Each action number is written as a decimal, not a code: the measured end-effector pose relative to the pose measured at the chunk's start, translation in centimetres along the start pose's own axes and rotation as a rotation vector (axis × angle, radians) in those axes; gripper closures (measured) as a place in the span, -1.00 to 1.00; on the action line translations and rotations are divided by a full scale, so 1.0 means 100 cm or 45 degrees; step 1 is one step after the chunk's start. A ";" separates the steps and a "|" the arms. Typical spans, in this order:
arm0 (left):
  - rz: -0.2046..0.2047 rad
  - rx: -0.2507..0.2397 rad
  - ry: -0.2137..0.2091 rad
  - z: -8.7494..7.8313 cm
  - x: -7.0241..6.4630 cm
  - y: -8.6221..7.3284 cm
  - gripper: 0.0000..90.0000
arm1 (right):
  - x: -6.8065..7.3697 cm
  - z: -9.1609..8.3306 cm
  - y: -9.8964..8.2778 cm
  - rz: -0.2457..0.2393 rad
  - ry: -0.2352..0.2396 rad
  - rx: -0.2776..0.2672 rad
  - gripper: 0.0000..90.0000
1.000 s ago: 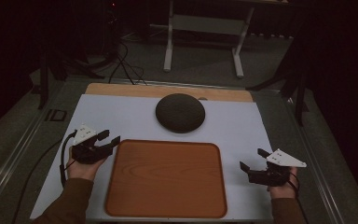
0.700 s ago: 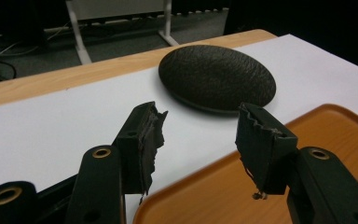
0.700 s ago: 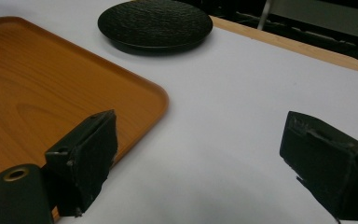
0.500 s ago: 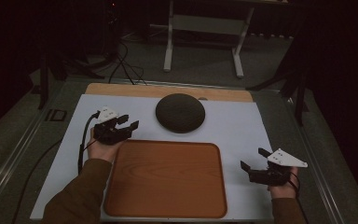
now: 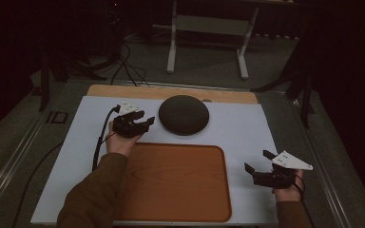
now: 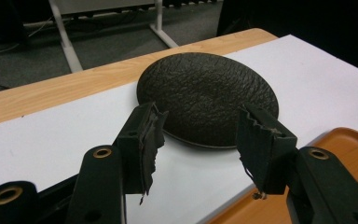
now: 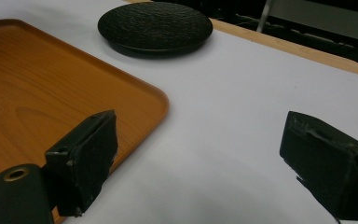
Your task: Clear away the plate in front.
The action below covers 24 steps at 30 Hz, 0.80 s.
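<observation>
A dark, rough-textured round dome (image 5: 184, 114) lies upside-down-bowl fashion on the white mat, behind the wooden tray (image 5: 176, 180). My left gripper (image 5: 147, 119) is just left of the dome, open, its jaws pointing at the rim. In the left gripper view the dome (image 6: 207, 95) sits just beyond the open left gripper (image 6: 200, 126), apart from both pads, with a tray corner (image 6: 349, 140) at the right. My right gripper (image 5: 257, 161) rests open on the mat to the right of the tray. In its own view the right gripper (image 7: 200, 154) holds nothing, with the tray (image 7: 37, 84) and dome (image 7: 154, 23) ahead.
The white mat (image 5: 247, 128) covers a wooden table whose far edge (image 5: 171, 92) shows as a light strip. A black cable (image 5: 100, 142) trails from the left gripper along the mat. A white metal stand (image 5: 206, 23) is on the floor beyond the table.
My left gripper has moved from beside the tray's left edge, away from the person and to the right, up to the dome's left rim. The right gripper has stayed put.
</observation>
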<state>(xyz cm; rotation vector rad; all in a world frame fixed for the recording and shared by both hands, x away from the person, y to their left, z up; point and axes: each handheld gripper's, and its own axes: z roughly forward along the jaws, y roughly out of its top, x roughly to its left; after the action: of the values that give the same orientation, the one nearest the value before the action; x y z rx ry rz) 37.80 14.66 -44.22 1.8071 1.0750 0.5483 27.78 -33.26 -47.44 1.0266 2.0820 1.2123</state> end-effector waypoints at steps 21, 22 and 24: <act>-0.054 0.033 -0.028 0.064 -0.009 0.006 0.15 | 0.006 0.006 0.004 -0.005 0.010 -0.015 -0.75; -0.057 0.035 -0.021 0.067 -0.009 0.006 0.15 | 0.006 0.006 0.004 -0.005 0.010 -0.015 -0.75; -0.070 0.035 -0.025 0.071 -0.009 0.006 0.16 | 0.005 0.006 0.005 -0.003 0.013 -0.014 -0.75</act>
<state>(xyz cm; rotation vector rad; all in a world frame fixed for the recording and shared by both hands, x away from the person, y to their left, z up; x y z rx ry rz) 42.86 10.33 -46.93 1.7973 1.1202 0.4841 28.07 -32.40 -47.33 1.0146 2.0813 1.2289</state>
